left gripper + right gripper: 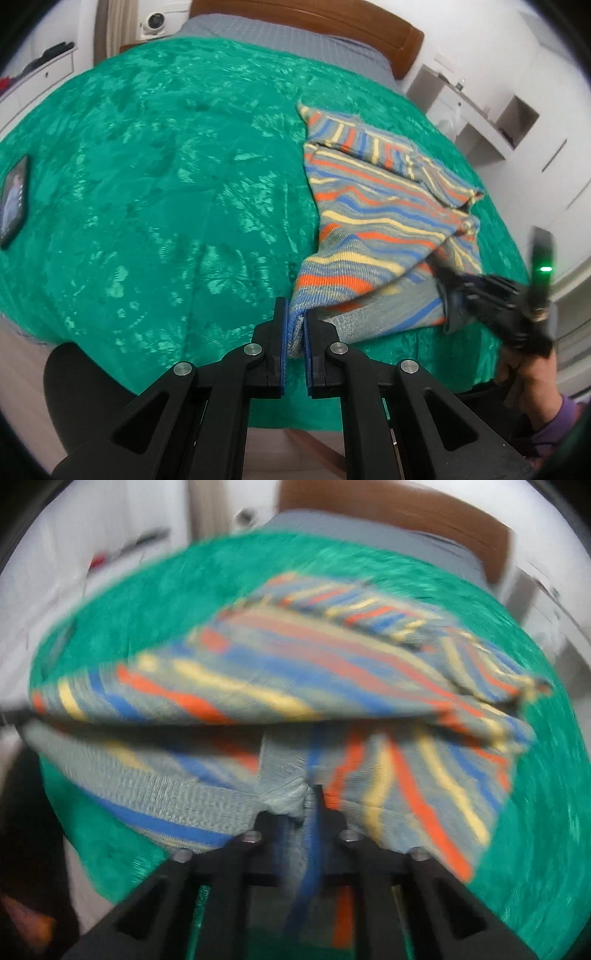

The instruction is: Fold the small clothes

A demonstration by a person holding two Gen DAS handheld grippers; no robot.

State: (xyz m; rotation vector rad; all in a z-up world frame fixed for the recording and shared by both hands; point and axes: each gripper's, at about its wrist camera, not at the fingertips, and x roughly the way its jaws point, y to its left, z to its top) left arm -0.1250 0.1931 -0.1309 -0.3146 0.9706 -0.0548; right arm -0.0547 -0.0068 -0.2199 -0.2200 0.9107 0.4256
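Note:
A small striped knit garment [373, 221], grey with orange, blue and yellow stripes, lies on the right half of a green bedspread [166, 184]. My left gripper [294, 321] is shut on the garment's near left hem corner and holds it just above the bed edge. My right gripper [448, 291] shows at the right in the left wrist view, pinching the near right hem. In the blurred right wrist view the garment [295, 686] fills the middle and my right gripper [309, 805] is shut on bunched grey hem fabric. The near hem is lifted between both grippers.
A phone [14, 201] lies on the bedspread at the far left. A wooden headboard [332, 18] and grey sheet [295, 40] are at the far end. White shelves [480, 122] stand to the right, a white dresser [40, 74] to the left.

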